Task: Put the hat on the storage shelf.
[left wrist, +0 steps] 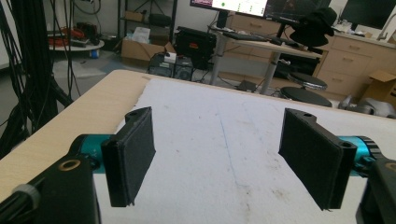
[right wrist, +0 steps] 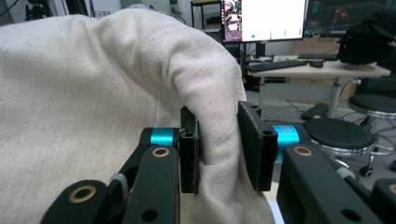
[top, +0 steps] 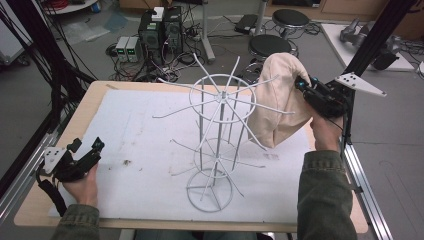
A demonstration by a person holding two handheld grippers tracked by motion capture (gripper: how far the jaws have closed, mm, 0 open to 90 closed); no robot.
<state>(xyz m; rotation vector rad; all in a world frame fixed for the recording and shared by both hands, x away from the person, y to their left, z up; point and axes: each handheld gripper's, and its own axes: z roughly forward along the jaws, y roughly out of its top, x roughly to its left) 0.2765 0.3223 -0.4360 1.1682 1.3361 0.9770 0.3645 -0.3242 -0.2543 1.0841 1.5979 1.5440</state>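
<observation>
Your right gripper (top: 301, 83) pinches the cream cloth bag (top: 278, 100) beside the white wire rack (top: 216, 131); your left gripper (top: 86, 145) rests with jaws apart, holding nothing

A pale wooden bench (top: 95, 107) carries a stained white mat (top: 140, 150) covering most of its top, and a white wire rack (top: 215, 145) stands upright on the mat near the middle.

No readable text anywhere: the monitor (right wrist: 264, 19) beyond the right tool glows with windows too small and blurred to make out, and no label or number can be read.
</observation>
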